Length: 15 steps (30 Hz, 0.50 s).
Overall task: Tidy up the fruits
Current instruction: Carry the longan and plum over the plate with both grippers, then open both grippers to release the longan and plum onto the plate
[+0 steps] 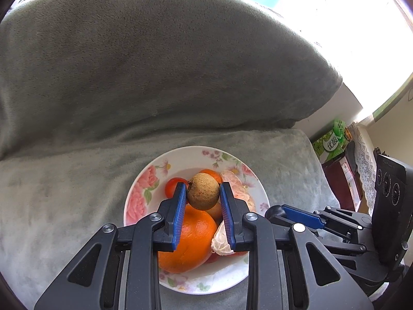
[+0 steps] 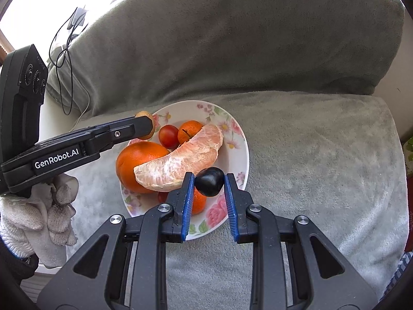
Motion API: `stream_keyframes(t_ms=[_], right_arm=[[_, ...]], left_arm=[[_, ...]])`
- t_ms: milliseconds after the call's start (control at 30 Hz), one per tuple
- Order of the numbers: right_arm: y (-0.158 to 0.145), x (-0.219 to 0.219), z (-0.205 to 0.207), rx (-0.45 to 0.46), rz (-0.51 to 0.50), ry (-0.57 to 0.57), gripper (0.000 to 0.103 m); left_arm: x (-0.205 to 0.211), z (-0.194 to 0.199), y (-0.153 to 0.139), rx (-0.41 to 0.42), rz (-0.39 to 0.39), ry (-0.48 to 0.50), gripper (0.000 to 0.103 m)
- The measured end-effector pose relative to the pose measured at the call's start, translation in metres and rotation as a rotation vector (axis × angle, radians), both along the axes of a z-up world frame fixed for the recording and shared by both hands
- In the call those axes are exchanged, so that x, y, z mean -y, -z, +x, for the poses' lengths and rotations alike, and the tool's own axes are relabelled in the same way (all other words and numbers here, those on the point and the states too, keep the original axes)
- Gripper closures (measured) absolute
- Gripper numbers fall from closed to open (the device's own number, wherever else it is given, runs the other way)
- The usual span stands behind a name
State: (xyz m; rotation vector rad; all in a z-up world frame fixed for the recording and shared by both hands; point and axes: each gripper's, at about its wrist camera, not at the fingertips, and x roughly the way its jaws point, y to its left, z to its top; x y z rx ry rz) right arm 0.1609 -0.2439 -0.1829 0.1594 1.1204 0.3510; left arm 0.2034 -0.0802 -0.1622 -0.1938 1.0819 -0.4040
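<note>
A floral plate (image 1: 144, 196) (image 2: 233, 129) sits on a grey blanket-covered cushion. It holds a large orange (image 1: 189, 242) (image 2: 136, 161), a peeled pomelo segment (image 2: 180, 160) (image 1: 222, 241), a small mandarin (image 2: 189, 130), and a cherry tomato (image 2: 168, 136) (image 1: 172, 184). My left gripper (image 1: 203, 193) is shut on a brown longan (image 1: 203, 191) above the plate. My right gripper (image 2: 209, 182) is shut on a dark grape (image 2: 209, 181) over the plate's near right side. The left gripper also shows in the right wrist view, held by a gloved hand (image 2: 46, 206).
A grey sofa backrest (image 1: 155, 64) rises behind the plate. Green drink cartons (image 1: 330, 142) and a lace cloth stand to the right of the cushion. Black cables (image 2: 64, 59) hang at the left by the sofa arm.
</note>
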Motion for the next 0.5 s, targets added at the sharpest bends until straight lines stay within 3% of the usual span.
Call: stream_keyframes(t_ms=[433,500], right_arm=[[0.0007,-0.0032,0.004,-0.004,0.001,-0.018,0.078],[0.0002,-0.0048,0.0039,-0.002,0.0,-0.024,0.077]], left_arm=[[-0.0002,0.0016,0.0015,-0.006,0.014,0.007,0.078],[-0.0005,0.0016,0.0014,-0.004,0.015,0.005,0.074]])
